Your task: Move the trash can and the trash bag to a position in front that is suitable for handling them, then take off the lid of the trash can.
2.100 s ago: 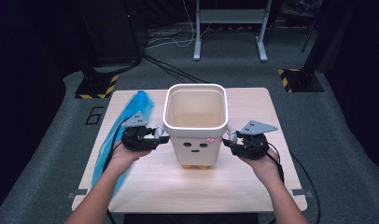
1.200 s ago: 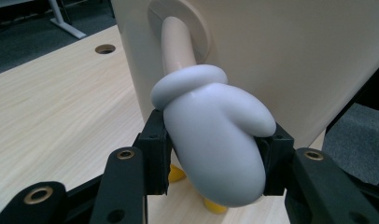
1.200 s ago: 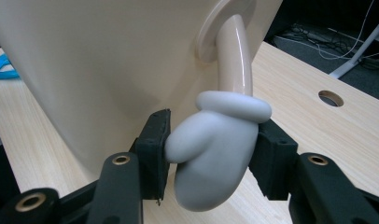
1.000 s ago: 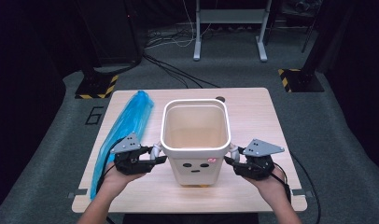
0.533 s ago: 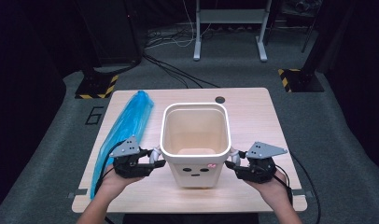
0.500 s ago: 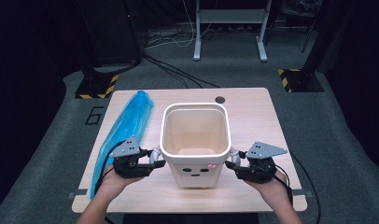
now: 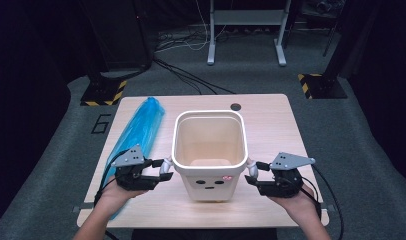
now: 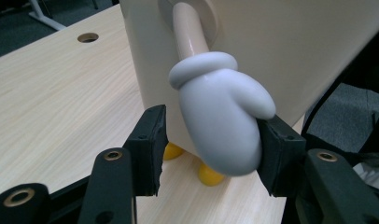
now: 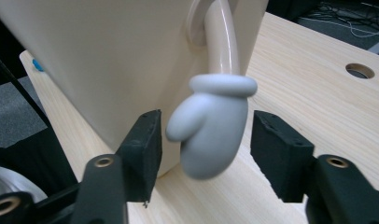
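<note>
Both grippers are letting go of the bin [image 7: 209, 150]: left gripper [image 7: 158, 171] and right gripper [image 7: 253, 176] jaws have just been opening around its 2 mitten handles, gripping nothing. Next, I'd judge, backing clear.

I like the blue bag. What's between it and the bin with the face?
In the high view, the left gripper and bare tabletop lie between the blue bag and the bin.

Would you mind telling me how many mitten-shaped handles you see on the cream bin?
2. One mitten handle hangs on the bin's left side, between the left hand-held gripper's jaws; the other mitten handle hangs on its right side, between the right hand-held gripper's jaws.
</note>
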Demonstrator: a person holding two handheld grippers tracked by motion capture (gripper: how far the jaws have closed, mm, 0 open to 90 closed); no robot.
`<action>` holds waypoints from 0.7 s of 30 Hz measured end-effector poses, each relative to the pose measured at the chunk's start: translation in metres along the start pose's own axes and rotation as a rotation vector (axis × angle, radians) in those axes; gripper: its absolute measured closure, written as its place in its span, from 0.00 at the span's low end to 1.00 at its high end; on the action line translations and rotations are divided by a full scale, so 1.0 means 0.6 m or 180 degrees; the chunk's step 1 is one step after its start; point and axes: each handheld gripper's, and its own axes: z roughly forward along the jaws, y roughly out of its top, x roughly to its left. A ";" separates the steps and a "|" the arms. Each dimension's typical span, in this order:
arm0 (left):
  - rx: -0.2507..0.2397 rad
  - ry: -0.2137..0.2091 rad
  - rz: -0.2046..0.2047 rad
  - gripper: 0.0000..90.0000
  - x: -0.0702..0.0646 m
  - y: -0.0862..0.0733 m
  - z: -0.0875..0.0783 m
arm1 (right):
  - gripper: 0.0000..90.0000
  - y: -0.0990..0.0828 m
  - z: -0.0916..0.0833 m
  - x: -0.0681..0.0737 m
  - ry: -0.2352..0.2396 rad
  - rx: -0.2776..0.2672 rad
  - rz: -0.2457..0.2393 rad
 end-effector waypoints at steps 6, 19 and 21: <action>0.0068 -0.0013 -0.0239 0.51 0.004 0.006 -0.010 | 0.45 0.006 -0.027 0.001 0.0001 -0.0026 0.0005; 0.0216 0.0048 -0.0208 0.47 -0.002 0.031 -0.024 | 0.52 0.032 -0.049 -0.005 0.0157 0.0069 -0.0028; 0.0198 0.0012 -0.0232 0.48 -0.001 0.032 -0.026 | 0.51 0.035 -0.053 -0.005 0.0192 0.0031 -0.0024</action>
